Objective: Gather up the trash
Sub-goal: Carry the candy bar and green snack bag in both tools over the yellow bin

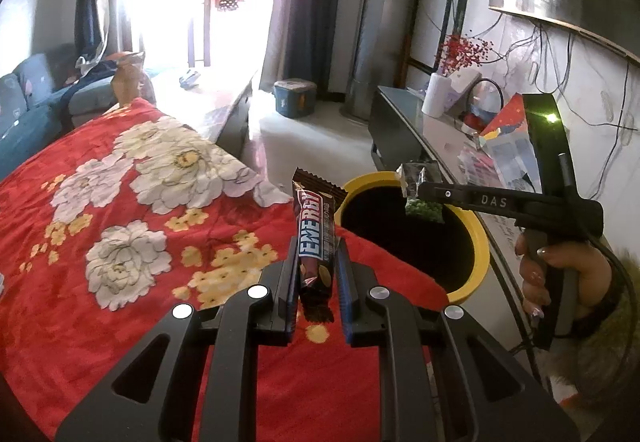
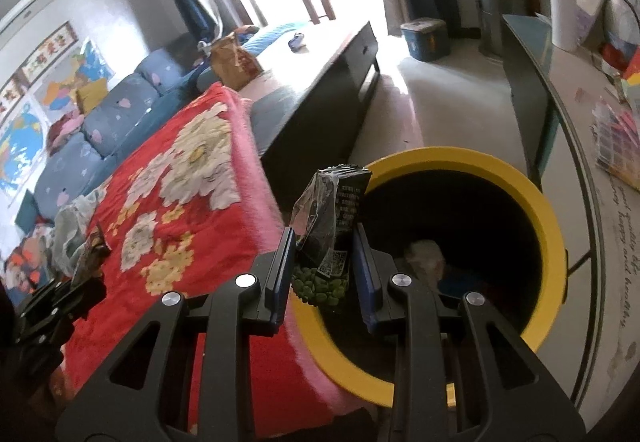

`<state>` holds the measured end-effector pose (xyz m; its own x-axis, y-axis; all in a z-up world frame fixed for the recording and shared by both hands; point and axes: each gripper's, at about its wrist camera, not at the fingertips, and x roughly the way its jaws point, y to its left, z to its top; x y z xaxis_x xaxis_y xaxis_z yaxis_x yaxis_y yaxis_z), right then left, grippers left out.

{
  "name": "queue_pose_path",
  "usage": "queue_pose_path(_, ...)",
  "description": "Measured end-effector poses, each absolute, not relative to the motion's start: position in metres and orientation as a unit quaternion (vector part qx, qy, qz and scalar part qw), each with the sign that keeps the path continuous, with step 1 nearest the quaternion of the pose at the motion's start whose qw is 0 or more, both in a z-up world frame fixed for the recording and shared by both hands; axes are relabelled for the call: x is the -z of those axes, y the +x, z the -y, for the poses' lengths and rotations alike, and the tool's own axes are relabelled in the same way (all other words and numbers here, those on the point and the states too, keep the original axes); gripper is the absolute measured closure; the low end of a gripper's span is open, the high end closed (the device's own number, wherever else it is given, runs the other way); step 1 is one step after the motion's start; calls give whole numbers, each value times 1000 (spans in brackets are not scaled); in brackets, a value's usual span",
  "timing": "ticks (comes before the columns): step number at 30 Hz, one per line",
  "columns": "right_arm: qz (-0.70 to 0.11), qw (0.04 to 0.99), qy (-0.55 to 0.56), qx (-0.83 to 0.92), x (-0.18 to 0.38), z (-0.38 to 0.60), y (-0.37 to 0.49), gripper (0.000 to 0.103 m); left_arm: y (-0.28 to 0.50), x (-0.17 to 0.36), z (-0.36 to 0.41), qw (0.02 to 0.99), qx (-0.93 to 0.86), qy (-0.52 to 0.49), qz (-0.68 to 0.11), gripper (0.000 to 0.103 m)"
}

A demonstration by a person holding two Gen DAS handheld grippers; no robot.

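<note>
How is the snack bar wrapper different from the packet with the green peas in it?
The ENERGY bar wrapper is long, narrow and dark red-brown; the green pea packet is wider, partly clear, with peas showing. The left gripper holds the bar wrapper over the red floral blanket; the right gripper holds the pea packet above the yellow-rimmed bin. Both are pinched upright, ready for the bin.

Both wrist cams close, angled down; share bin (image 1: 472, 242) (image 2: 548, 226).
</note>
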<state>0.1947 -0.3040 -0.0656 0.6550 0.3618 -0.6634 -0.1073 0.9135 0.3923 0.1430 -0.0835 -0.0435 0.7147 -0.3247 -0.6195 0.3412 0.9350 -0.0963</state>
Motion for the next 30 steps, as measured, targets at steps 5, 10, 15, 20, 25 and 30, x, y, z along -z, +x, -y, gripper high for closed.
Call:
queue_pose_path(5, -396, 895, 172, -115, 71, 321, 195, 81, 147, 45, 100, 923, 192, 19, -333, 87)
queue_pose_path(10, -400, 894, 176, -103, 76, 332, 195, 80, 151, 47, 115, 919, 205, 27, -336, 87)
queue_pose_path(15, -406, 890, 183, -97, 82, 341, 194, 80, 156, 49, 131, 916, 215, 34, -338, 87)
queue_pose_path(20, -410, 887, 190, -91, 87, 351, 192, 80, 161, 53, 145, 911, 223, 38, -344, 87)
queue_pose_path(25, -412, 885, 199, -86, 92, 359, 190, 80, 167, 58, 158, 907, 231, 45, -349, 87)
queue_pose_path(30, -415, 882, 207, -83, 96, 366, 189, 79, 174, 66, 170, 901, 241, 45, -359, 87)
